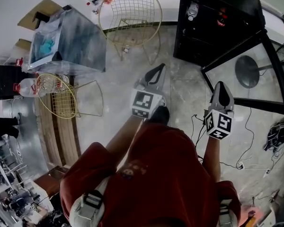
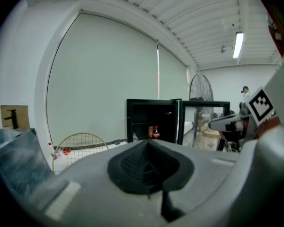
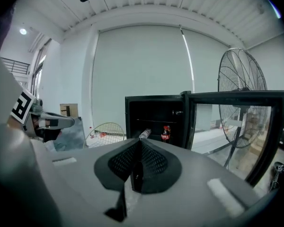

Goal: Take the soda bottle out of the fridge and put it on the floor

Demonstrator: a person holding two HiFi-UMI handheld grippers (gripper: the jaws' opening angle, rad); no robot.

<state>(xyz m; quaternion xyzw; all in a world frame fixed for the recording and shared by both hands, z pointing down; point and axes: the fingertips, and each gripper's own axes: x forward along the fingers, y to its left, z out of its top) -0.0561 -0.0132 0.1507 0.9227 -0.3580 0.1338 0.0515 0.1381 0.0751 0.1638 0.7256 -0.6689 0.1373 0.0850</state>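
Pale marble floor [image 1: 118,79] fills most of the head view. Black fridge [image 1: 217,27] at 1 o'clock, interior dark, with its glass door [image 1: 248,72] swung open toward 3 o'clock. Gold wire chair [image 1: 130,13] at 12 o'clock, well apart from the fridge; second wire chair [image 1: 61,96] at 9 o'clock. Standing fan [image 3: 239,86] at 2 o'clock in the right gripper view, seen partly through the open door. Left gripper [image 1: 157,72] near centre of the head view, pointing toward 12 o'clock; jaws closed pad to pad, nothing between them. Right gripper [image 1: 222,90] at 3 o'clock of the left one, aimed toward the fridge; jaws likewise closed and empty. Soda bottle [image 3: 166,133], red label, stands upright on a shelf inside the fridge, at 12 o'clock just above the jaw tips in the right gripper view, well apart from both grippers. Pale bottle [image 3: 145,134] lies tilted at its 9 o'clock, just beside it.
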